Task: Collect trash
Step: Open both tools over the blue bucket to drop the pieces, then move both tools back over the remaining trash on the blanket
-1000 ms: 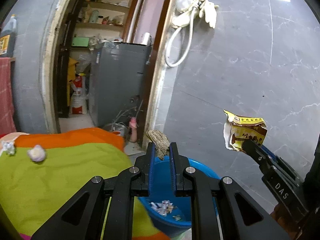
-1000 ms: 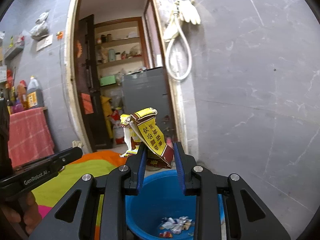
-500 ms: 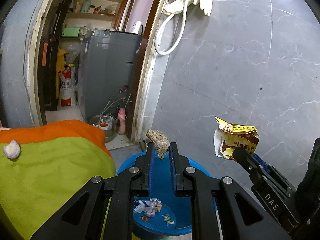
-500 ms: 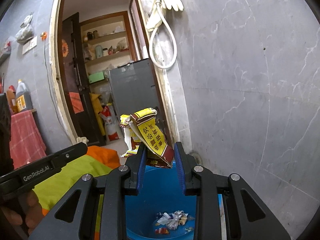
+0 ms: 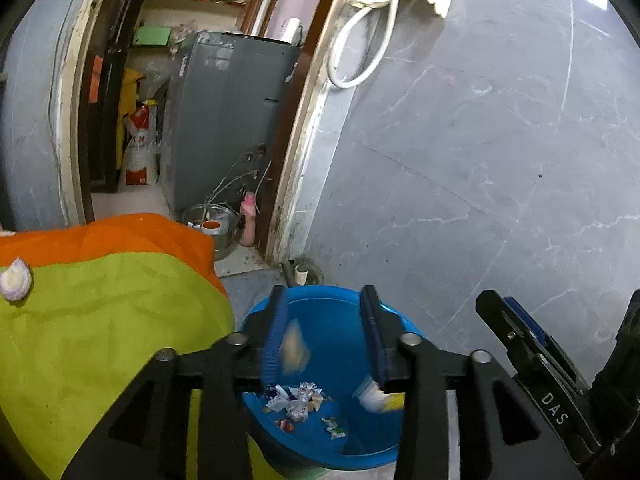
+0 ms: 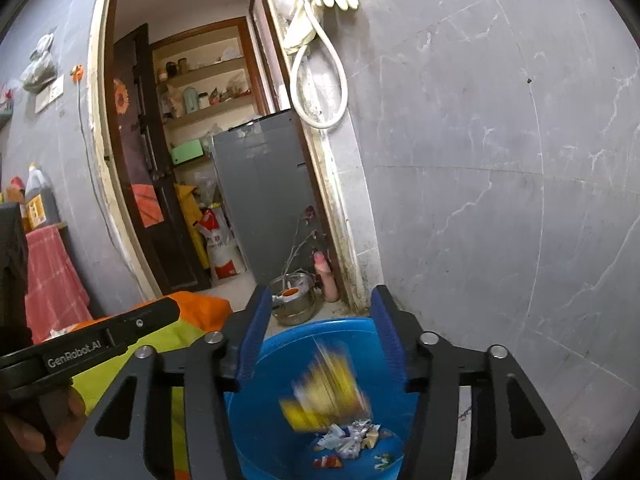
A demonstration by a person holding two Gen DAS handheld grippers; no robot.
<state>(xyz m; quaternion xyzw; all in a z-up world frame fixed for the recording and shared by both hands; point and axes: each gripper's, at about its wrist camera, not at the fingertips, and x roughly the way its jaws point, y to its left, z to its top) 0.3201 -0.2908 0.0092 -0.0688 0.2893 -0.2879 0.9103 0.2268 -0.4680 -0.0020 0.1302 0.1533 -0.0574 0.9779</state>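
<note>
Two drops at once — your left gripper (image 5: 326,330) and right gripper (image 6: 318,336), each clamped on trash half second ago, now gape wide, holding nothing. Brown scrap (image 5: 295,346) falls blurred beside left finger; yellow snack wrapper (image 6: 324,394) tumbles mid-air, both above blue basin (image 5: 320,300), over crumpled wrappers (image 6: 352,438) on its bottom. Basin sits off green cloth's (image 5: 112,320) right edge. White wad (image 5: 15,280) near cloth's left edge — likely next pickup.

Yellow wrapper (image 6: 324,396) blurred, midair over blue bucket (image 6: 288,432) holding scraps.
</note>
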